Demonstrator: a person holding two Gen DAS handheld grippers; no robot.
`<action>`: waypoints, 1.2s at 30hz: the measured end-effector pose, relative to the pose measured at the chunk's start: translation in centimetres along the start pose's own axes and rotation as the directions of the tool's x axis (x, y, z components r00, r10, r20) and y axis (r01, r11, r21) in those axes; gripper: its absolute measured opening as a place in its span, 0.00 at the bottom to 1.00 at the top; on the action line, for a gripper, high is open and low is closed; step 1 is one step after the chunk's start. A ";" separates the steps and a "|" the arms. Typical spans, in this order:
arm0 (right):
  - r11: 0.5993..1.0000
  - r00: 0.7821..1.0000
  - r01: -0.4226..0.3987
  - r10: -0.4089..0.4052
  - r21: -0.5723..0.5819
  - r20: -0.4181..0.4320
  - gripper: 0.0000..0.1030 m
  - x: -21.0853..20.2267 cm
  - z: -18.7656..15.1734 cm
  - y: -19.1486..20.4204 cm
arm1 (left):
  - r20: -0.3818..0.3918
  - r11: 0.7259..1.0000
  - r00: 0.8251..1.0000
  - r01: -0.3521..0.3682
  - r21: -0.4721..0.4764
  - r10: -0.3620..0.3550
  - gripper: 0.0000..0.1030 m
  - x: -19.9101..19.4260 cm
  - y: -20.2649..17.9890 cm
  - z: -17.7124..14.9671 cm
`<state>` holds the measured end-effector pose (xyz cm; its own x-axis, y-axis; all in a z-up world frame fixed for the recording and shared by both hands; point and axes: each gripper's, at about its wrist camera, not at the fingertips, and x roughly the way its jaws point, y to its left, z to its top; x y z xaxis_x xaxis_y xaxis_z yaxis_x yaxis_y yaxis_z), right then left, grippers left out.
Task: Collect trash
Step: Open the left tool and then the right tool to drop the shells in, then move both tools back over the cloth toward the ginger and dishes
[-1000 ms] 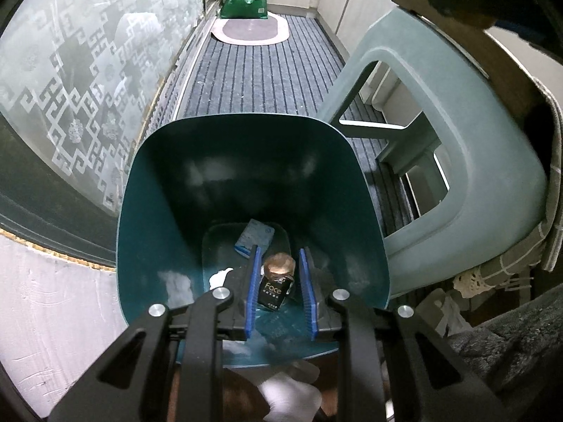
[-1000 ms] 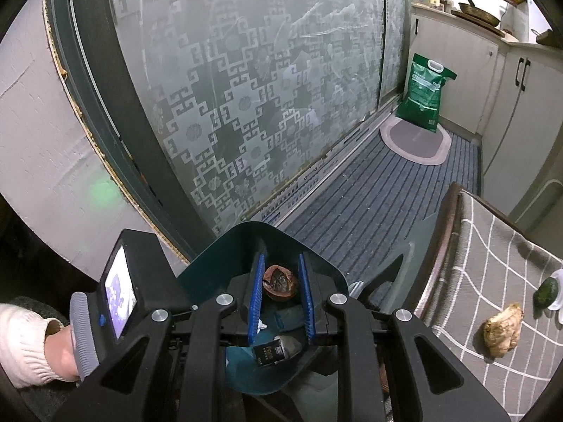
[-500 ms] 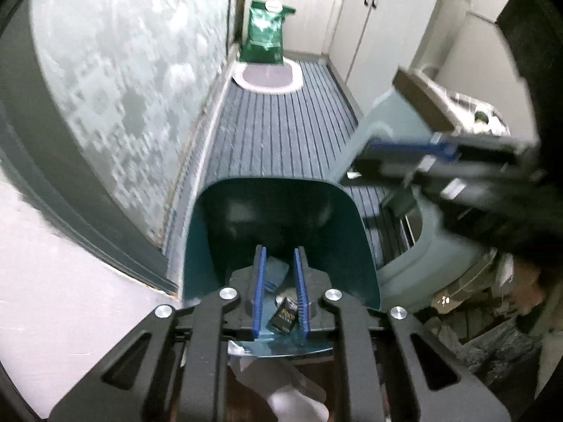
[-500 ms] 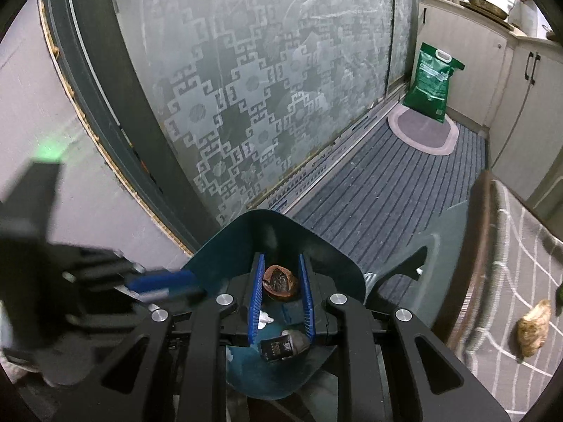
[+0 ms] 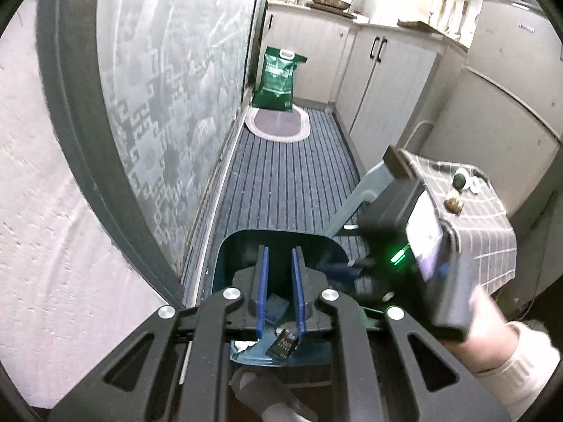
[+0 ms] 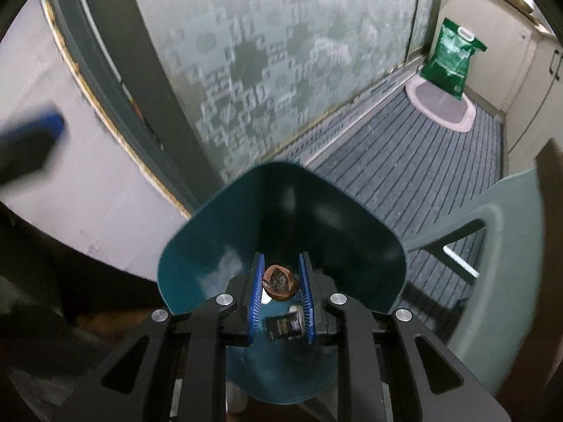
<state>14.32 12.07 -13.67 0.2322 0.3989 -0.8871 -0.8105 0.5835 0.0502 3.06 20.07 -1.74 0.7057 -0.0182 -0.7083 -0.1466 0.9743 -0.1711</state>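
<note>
Teal smooth-walled plastic bin [image 6: 218,246]; right gripper [image 6: 280,274] pinches a rough brown shell [image 6: 279,281].

The left gripper [image 5: 280,263] now sits higher above the teal bin [image 5: 225,263] than a second ago, its jaws have just been closing with nothing between them, and the small black bottle [image 5: 283,343] it held then lies loose in the bin. The right gripper [image 6: 280,274], which was up beside the bin's rim, now hangs low inside the bin's mouth, the brown shell [image 6: 279,281] pinched between its blue pads. Its body and the person's hand [image 5: 492,337] now fill the right of the left wrist view.
</note>
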 end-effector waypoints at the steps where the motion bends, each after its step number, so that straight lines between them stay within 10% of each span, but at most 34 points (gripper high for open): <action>1: 1.000 1.000 0.010 -0.010 -0.009 -0.017 0.19 0.7 -0.2 0.2 | 0.007 1.000 1.000 0.003 -0.004 -0.003 0.14 -0.2 0.0 0.1; 13: 1.000 0.998 0.018 -0.018 0.004 -0.056 0.41 2.0 -1.1 -0.2 | 0.073 0.999 0.997 0.023 -0.027 -0.020 0.14 -2.4 -0.3 1.6; 27: 0.999 0.974 -0.040 0.036 0.015 0.222 0.41 -10.2 -0.4 -1.8 | 0.211 0.998 0.975 0.059 0.020 -0.062 0.25 -5.7 -4.7 4.0; 36: 0.990 0.944 0.005 -0.052 0.143 0.326 0.41 -16.9 -3.6 -8.7 | 0.165 0.990 0.978 0.110 0.090 -0.124 0.25 -2.5 -9.7 4.7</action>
<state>15.54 -2.33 -0.80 0.4364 0.5770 -0.6904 -0.7240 0.6808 0.1113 5.95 11.75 4.88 0.8233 -0.1015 -0.5584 -0.0051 0.9825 -0.1861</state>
